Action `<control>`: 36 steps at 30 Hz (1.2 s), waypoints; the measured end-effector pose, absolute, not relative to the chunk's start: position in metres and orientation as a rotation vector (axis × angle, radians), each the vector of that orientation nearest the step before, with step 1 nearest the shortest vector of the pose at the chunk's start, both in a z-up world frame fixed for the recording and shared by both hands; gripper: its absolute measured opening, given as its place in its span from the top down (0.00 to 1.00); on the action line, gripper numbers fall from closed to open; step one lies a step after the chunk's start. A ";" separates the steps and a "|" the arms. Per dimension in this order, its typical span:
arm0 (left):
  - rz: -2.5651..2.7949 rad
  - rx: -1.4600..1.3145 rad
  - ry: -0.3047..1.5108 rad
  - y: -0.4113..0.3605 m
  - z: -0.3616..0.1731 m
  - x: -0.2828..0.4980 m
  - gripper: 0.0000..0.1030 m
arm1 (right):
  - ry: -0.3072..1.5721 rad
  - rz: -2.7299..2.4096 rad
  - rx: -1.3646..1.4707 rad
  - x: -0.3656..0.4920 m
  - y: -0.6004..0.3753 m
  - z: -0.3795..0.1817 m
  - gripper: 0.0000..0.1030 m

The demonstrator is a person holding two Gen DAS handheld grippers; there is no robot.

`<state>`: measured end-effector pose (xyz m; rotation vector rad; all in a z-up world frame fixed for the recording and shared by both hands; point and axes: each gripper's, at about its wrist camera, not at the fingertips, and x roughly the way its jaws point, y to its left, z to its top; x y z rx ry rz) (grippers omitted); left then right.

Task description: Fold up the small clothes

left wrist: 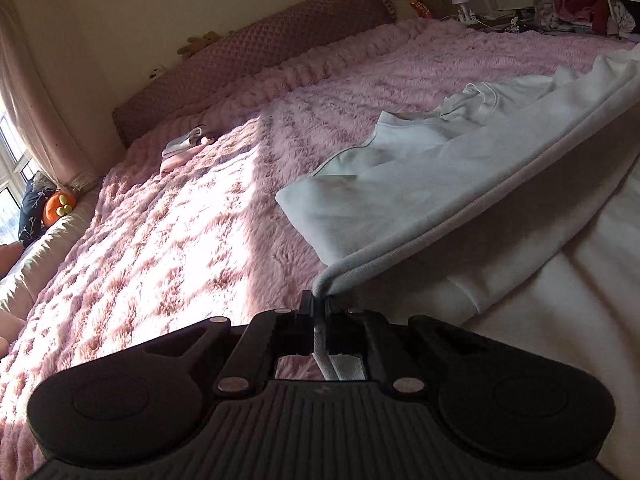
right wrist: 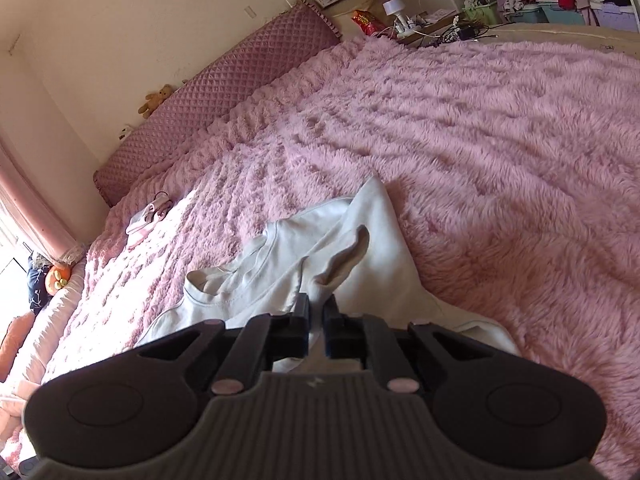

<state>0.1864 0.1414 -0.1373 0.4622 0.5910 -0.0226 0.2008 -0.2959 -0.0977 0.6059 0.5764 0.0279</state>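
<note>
Left wrist view shows the left gripper [left wrist: 319,303] clamped on the hem of the white garment [left wrist: 400,200], which lies on the pink bed cover [left wrist: 180,220] toward its near edge; the right gripper [right wrist: 316,306] pinches another bunched part; judging by the slack, both should lift evenly, pulling the cloth taut before laying the fold.

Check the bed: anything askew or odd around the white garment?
Nothing damaged or spilled. The white garment lies rumpled and unfolded on the pink blanket, pinched by both the left gripper and the right gripper. A small pink-and-white clothes pile sits apart near the headboard.
</note>
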 end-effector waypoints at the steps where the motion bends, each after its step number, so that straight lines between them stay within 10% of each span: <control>1: -0.015 0.465 0.608 0.140 -0.141 0.189 0.96 | 0.575 0.010 0.596 0.196 -0.298 -0.098 0.99; 8: 0.027 0.411 0.666 0.138 -0.155 0.189 0.96 | 0.785 -0.028 0.604 0.192 -0.308 -0.157 0.97; 18: 0.058 0.213 0.525 0.138 -0.103 0.166 0.97 | 0.583 -0.037 0.534 0.179 -0.319 -0.116 0.71; 36: 0.042 -0.068 0.658 0.143 -0.147 0.225 0.92 | 0.751 0.030 0.447 0.228 -0.280 -0.159 0.82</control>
